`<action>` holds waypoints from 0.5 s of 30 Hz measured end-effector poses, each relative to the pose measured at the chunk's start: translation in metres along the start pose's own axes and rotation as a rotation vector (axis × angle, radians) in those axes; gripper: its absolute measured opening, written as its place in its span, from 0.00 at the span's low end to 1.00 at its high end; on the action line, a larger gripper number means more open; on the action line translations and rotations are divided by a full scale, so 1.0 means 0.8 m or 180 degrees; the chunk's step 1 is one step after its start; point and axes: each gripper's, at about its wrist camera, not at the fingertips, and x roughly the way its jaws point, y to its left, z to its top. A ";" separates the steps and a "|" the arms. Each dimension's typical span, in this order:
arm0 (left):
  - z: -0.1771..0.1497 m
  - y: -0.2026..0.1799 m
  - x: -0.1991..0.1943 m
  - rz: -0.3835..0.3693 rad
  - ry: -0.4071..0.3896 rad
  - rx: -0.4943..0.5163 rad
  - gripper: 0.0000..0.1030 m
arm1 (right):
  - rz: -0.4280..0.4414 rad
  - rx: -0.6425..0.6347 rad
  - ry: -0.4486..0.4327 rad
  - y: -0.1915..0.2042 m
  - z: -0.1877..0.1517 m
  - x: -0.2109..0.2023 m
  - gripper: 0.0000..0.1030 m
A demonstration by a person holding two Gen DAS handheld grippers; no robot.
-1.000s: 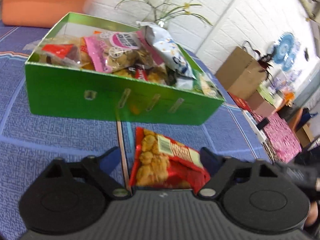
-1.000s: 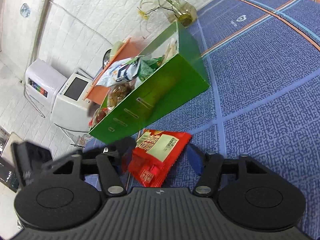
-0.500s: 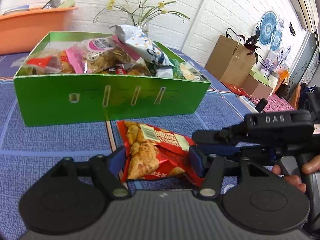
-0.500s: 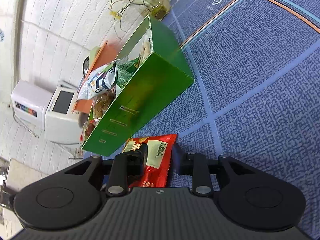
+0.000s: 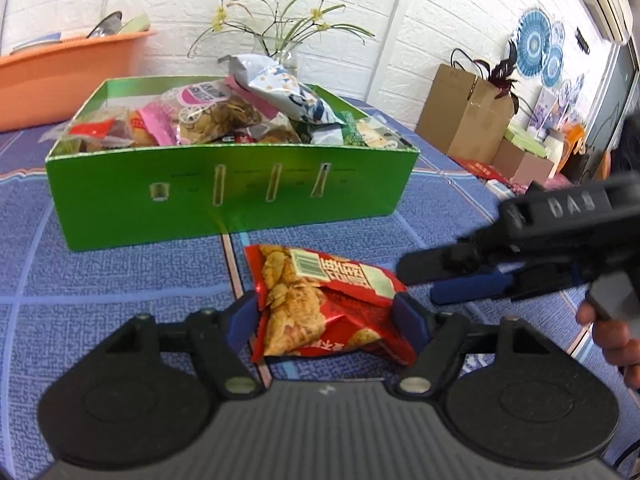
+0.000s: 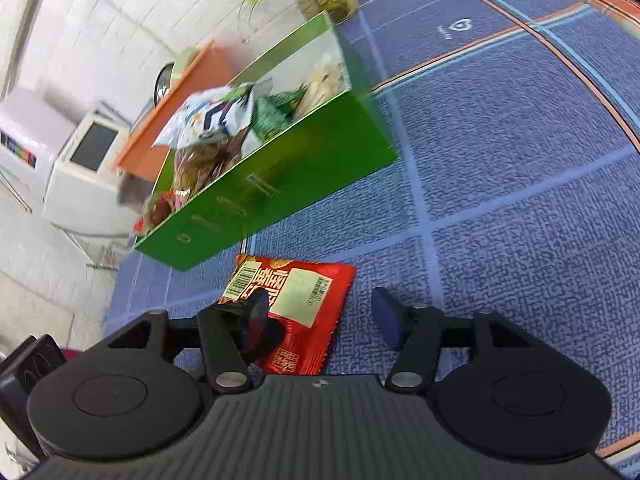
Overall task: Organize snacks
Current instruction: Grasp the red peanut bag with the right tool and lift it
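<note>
I read "DAS", mirrored, on the right tool [image 5: 448,280] body; a barcode and illegible Chinese characters mark the red snack packet [image 5: 320,300].

Two handheld grippers point forward and down. The left gripper [image 5: 326,316] has blue-padded fingers [image 5: 408,322] set either side of a red snack packet [image 5: 320,300], its jaws opening, the pads just at the packet's edges. The right gripper [image 6: 320,316] reaches in from the right in the left view; its jaws are opening wide, one finger over the packet, the other apart on its far side. A person's hand [image 5: 612,332] grips the right gripper's handle
</note>
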 end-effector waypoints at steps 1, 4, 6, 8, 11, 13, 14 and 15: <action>-0.001 -0.002 -0.001 -0.0013 0.0012 0.0017 0.73 | 0.0039 0.0046 0.0044 0.003 0.003 0.006 0.99; -0.006 -0.011 -0.003 -0.0042 0.0030 0.0085 0.72 | 0.0220 0.0034 0.0087 0.012 0.010 0.025 1.00; -0.010 -0.014 -0.004 -0.0035 0.0015 0.0115 0.71 | 0.0272 -0.0238 0.0048 0.022 0.009 0.031 1.00; -0.012 -0.013 -0.007 -0.0059 0.0013 0.0101 0.71 | 0.0339 -0.0530 -0.0049 0.031 0.006 0.031 0.88; -0.012 -0.011 -0.008 -0.0106 0.0036 0.0114 0.67 | 0.0459 -0.0802 -0.0053 0.037 0.001 0.027 0.27; -0.012 -0.013 -0.008 -0.0110 0.0052 0.0168 0.67 | 0.0483 -0.0806 -0.0067 0.039 -0.003 0.025 0.27; -0.012 -0.014 -0.007 -0.0099 0.0050 0.0215 0.67 | 0.0450 -0.0827 -0.0099 0.040 -0.004 0.023 0.27; -0.013 -0.015 -0.007 -0.0092 0.0047 0.0246 0.67 | 0.0408 -0.0804 -0.0139 0.039 -0.005 0.019 0.31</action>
